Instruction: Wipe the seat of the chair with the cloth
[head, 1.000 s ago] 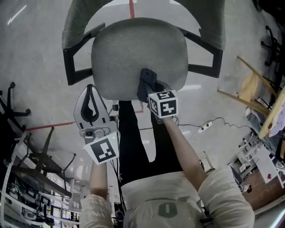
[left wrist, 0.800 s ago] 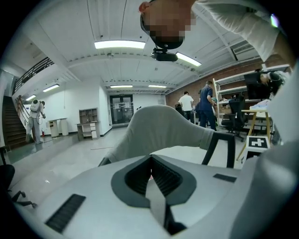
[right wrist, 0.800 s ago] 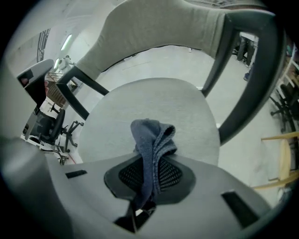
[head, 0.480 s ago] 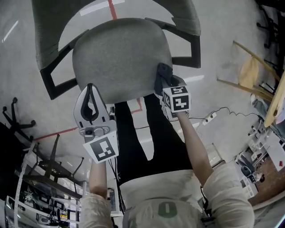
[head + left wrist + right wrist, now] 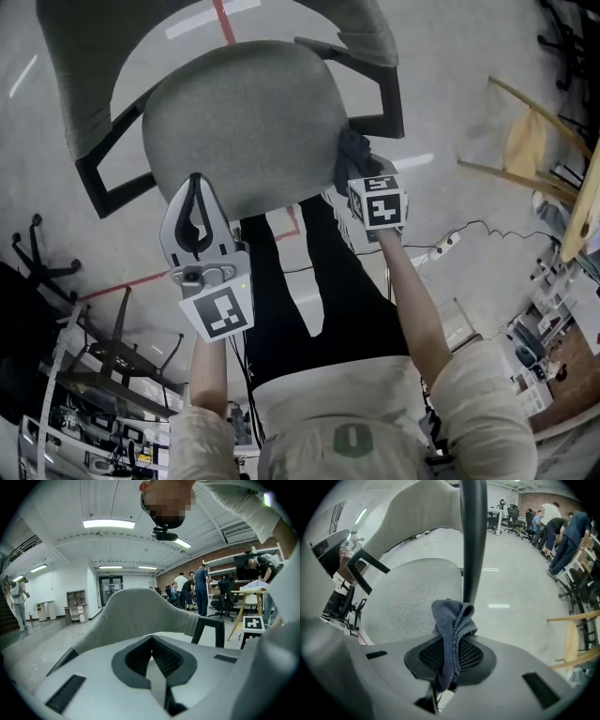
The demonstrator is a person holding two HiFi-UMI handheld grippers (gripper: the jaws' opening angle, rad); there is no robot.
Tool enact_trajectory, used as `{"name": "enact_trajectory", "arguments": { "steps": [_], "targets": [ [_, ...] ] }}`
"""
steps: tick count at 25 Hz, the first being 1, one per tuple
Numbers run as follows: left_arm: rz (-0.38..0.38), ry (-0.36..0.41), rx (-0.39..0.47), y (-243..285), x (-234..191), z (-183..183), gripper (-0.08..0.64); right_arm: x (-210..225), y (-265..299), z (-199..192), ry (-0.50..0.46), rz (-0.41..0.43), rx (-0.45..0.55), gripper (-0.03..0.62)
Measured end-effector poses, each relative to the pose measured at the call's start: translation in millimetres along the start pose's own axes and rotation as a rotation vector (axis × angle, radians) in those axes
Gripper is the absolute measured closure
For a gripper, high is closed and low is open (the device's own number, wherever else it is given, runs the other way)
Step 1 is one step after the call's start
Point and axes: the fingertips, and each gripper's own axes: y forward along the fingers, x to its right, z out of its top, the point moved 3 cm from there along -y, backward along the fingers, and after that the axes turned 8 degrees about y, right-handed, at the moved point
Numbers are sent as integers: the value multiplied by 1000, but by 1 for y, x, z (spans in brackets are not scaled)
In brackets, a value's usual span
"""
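Right gripper view: your right gripper [image 5: 451, 641] is clamped tight on the blue cloth [image 5: 452, 618]. The cloth bunches up just ahead of the jaws, at the right edge of the chair seat [image 5: 408, 597], close to the black armrest post [image 5: 472, 541]. Your left gripper [image 5: 151, 641] has its jaws pressed together on nothing and hangs at the seat's near edge, left of the cloth.
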Motion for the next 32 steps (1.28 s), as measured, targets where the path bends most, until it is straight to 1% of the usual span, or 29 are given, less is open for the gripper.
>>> {"name": "enact_trajectory", "arguments": {
  "steps": [4,6,8,10,13,16,17,19,21,22,24,28,30,32],
  "targets": [
    [14,8,14,1,-1,5,549,-3,-4,6,19,-11,10,538],
    [33,-18,20,2,-6,13,549,-9,-13,15,26,-13,27,538],
    [44,-36,34,-2,-12,32,549,-22,-32,28,37,0,54,538],
    [47,-31,64,-5,-21,61,549,-40,-57,53,34,23,107,538],
    [56,-39,132,-11,-34,116,550,-69,-110,109,16,60,238,538],
    [75,-66,193,-24,-46,176,549,-99,-182,168,0,108,398,538],
    [81,-69,218,-28,-51,195,549,-111,-208,189,-21,124,463,538],
    [97,-53,277,-33,-62,232,549,-136,-263,232,-103,146,613,538],
    [120,-23,320,-48,-68,269,549,-156,-322,256,-196,170,754,538],
    [129,-12,335,-57,-66,287,549,-161,-352,260,-233,187,814,538],
    [133,-5,372,-73,-56,320,549,-162,-406,260,-277,224,919,538],
    [131,-23,439,-95,-39,367,549,-156,-488,246,-294,302,1087,538],
    [142,-43,462,-107,-39,381,549,-166,-511,239,-329,366,1128,538],
    [154,-59,477,-116,-41,387,551,-177,-521,233,-369,424,1132,538]
  ]
}}
